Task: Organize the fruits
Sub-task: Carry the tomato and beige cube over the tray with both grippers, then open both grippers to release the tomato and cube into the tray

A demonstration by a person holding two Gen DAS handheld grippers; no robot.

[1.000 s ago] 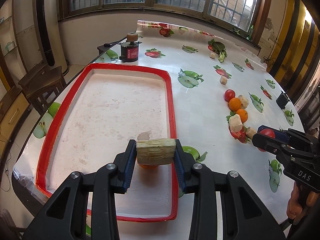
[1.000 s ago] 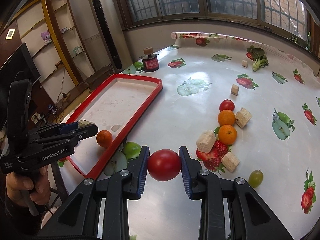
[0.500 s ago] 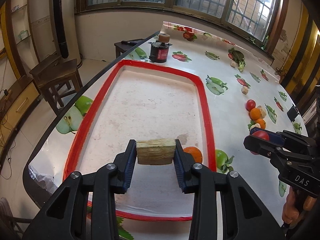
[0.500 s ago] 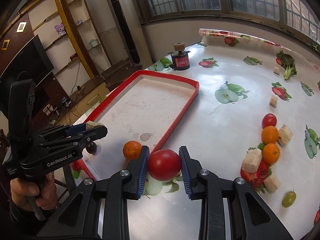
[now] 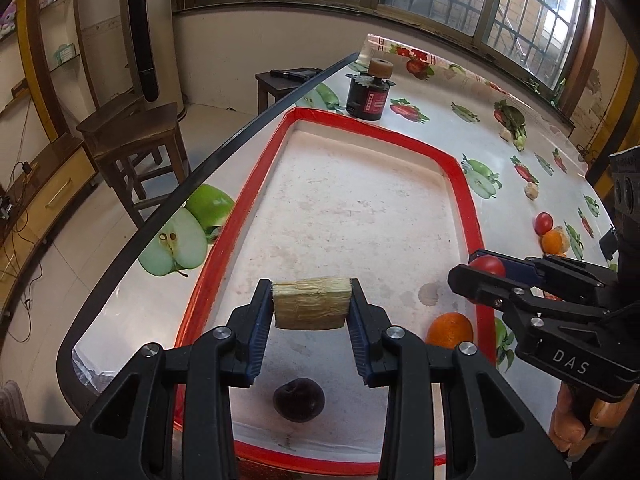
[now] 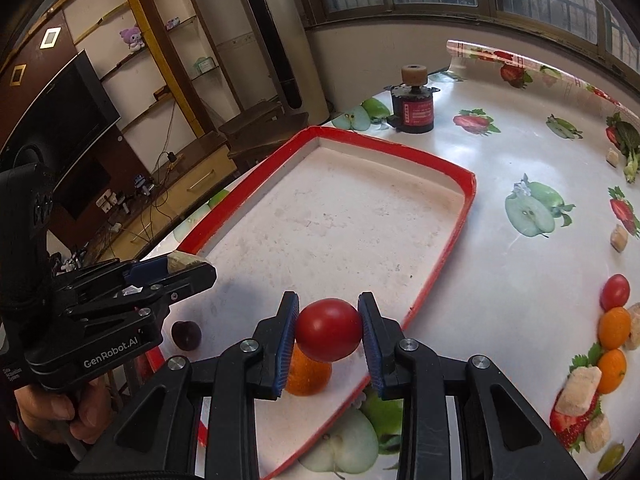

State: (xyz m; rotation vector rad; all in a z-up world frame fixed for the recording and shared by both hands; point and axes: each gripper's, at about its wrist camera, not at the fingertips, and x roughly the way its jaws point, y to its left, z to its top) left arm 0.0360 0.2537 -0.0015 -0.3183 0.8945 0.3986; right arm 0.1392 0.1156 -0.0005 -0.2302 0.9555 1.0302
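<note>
My left gripper (image 5: 312, 308) is shut on a tan fibrous block (image 5: 311, 303), held above the near end of the red-rimmed tray (image 5: 376, 130). My right gripper (image 6: 329, 330) is shut on a red tomato (image 6: 329, 329) over the tray's (image 6: 460, 236) near right corner. On the tray floor lie an orange (image 5: 450, 330) and a dark plum (image 5: 299, 400). In the right wrist view the orange (image 6: 308, 376) sits under the tomato and the plum (image 6: 186, 334) lies beside the left gripper (image 6: 188, 265). The right gripper (image 5: 476, 266) shows at the right of the left wrist view.
Loose fruit and tan blocks lie right of the tray: a tomato (image 6: 615, 291), oranges (image 6: 614, 327), a block (image 6: 576, 389), a green grape (image 6: 612, 456). A dark jar (image 6: 414, 108) stands beyond the tray. The table edge (image 5: 224, 152) runs left, with a wooden stool (image 5: 132, 136) below.
Both grippers have moved left over the tray with their loads. The plum has come into view under the left gripper, and the orange now lies beneath the held tomato.
</note>
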